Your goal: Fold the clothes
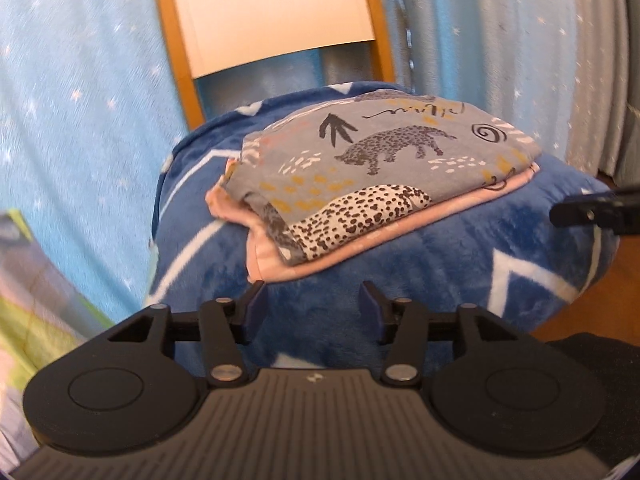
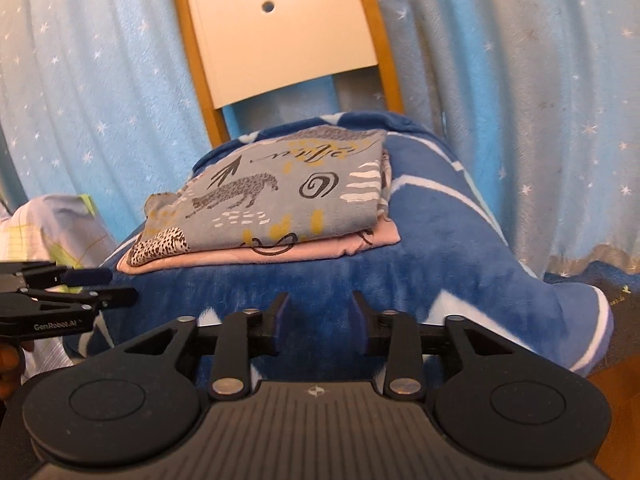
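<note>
folded grey leopard-print garment (image 1: 372, 168) lies on top of a folded pink garment (image 1: 404, 236); the two form one neat stack. the pink piece shows as a border along the near and side edges of the grey one. the stack rests on a blue plush blanket (image 1: 420, 292) with white zigzag lines, which covers a rounded, raised seat. the stack sits toward the back half of that surface, just in front of a chair back (image 1: 272, 16), cream panel in an orange-brown wooden frame. light blue star-patterned curtains (image 1: 80, 100) hang behind.

left tool (image 1: 312, 304): jaws parted, nothing between them, held short of the near edge of the stack and not touching the garments. blue pads visible on the inner faces of its fingers (image 1: 254, 312).

right tool (image 2: 318, 314): jaws likewise parted and empty, held over the front of the blanket, apart from the stack. in the right wrist view the left tool appears at the left edge, side on, with part of a hand (image 2: 10, 364) behind it. a pale checked cloth (image 2: 52, 224) lies at the left beyond the blanket. both views are slightly blurred.
</note>
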`<state>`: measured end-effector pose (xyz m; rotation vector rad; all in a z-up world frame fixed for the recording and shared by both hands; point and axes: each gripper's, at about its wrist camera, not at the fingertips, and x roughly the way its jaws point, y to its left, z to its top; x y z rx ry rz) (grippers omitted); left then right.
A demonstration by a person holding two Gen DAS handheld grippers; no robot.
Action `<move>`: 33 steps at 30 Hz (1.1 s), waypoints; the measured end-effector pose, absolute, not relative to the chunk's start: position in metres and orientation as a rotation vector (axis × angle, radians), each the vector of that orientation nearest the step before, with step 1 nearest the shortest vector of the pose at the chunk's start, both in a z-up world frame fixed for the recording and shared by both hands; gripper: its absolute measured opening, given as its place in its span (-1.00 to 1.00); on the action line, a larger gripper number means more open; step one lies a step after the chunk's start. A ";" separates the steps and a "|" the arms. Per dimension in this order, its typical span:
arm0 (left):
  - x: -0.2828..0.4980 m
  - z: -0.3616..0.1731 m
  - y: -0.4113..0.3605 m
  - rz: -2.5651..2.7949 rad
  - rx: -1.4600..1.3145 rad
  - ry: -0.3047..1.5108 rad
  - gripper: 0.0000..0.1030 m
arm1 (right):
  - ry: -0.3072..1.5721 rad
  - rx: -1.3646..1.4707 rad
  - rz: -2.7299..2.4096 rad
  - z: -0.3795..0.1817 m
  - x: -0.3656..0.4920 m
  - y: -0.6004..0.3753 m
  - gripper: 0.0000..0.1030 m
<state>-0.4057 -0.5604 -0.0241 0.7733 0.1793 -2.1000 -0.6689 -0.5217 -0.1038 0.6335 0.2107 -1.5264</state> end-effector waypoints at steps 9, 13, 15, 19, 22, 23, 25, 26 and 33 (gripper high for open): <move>-0.409 -0.031 -0.562 -2.049 0.712 0.249 0.34 | 0.274 0.593 -1.565 -0.107 -0.661 -0.528 0.15; -0.407 -0.033 -0.563 -2.049 0.702 0.261 0.47 | 0.303 0.574 -1.578 -0.110 -0.655 -0.528 0.24; -0.406 -0.035 -0.563 -2.050 0.695 0.269 0.55 | 0.308 0.571 -1.578 -0.110 -0.653 -0.528 0.30; -0.407 -0.038 -0.564 -2.055 0.687 0.268 0.68 | 0.309 0.573 -1.585 -0.110 -0.652 -0.530 0.41; -0.409 -0.039 -0.564 -2.058 0.685 0.272 0.78 | 0.308 0.573 -1.593 -0.110 -0.652 -0.532 0.46; -0.409 -0.040 -0.564 -2.059 0.685 0.272 0.84 | 0.309 0.572 -1.596 -0.111 -0.652 -0.533 0.48; -0.409 -0.041 -0.563 -2.062 0.686 0.271 0.90 | 0.313 0.567 -1.601 -0.111 -0.652 -0.534 0.53; -0.409 -0.040 -0.562 -2.066 0.677 0.265 0.91 | 0.316 0.562 -1.603 -0.110 -0.651 -0.534 0.58; -0.409 -0.026 -0.550 -2.141 0.564 0.146 0.88 | 0.303 0.456 -1.580 -0.094 -0.646 -0.533 0.57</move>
